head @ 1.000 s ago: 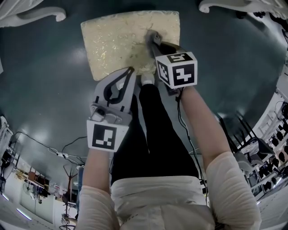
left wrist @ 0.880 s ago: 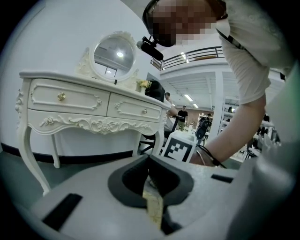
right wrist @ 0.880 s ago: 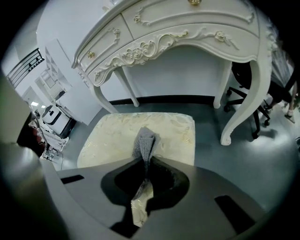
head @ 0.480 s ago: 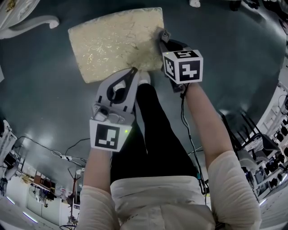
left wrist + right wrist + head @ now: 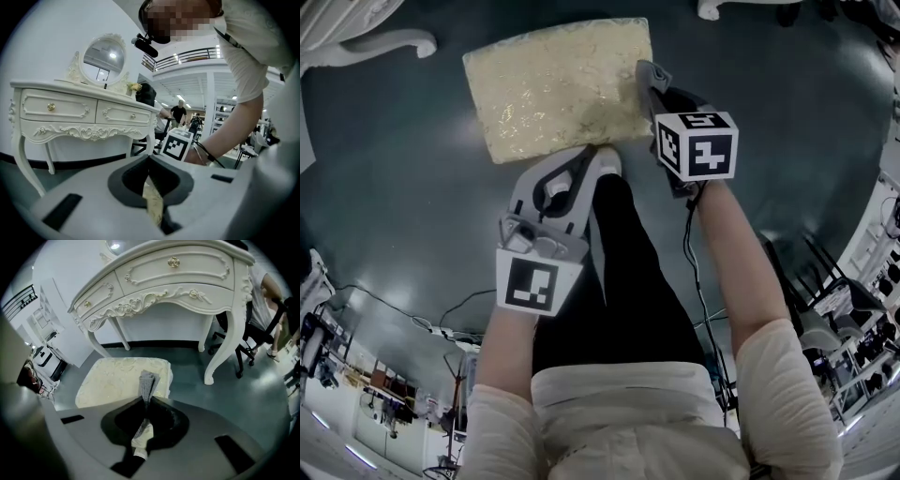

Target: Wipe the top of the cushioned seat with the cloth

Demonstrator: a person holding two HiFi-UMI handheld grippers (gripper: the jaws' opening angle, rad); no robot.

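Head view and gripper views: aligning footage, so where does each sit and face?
Head view: on head, steeply down at seat; forearms, legs, left gripper, right gripper show.
Left gripper view: on left gripper, toward dressing table; torso, right arm show.
Right gripper view: on right gripper, gripping cloth, facing seat.
Shared: seat, head and right gripper views.

readable text: none anywhere, honestly
left marker cube (image 5: 531,284): just black-and-white squares, a code pattern, no letters or digits
right marker cube (image 5: 700,143): same deal, blocky black shapes on white, nothing to read as text
shelving in the background (image 5: 226,117): way too small and blurry to pick out any sign or label
brands / numbers: can't make out a single one in any view
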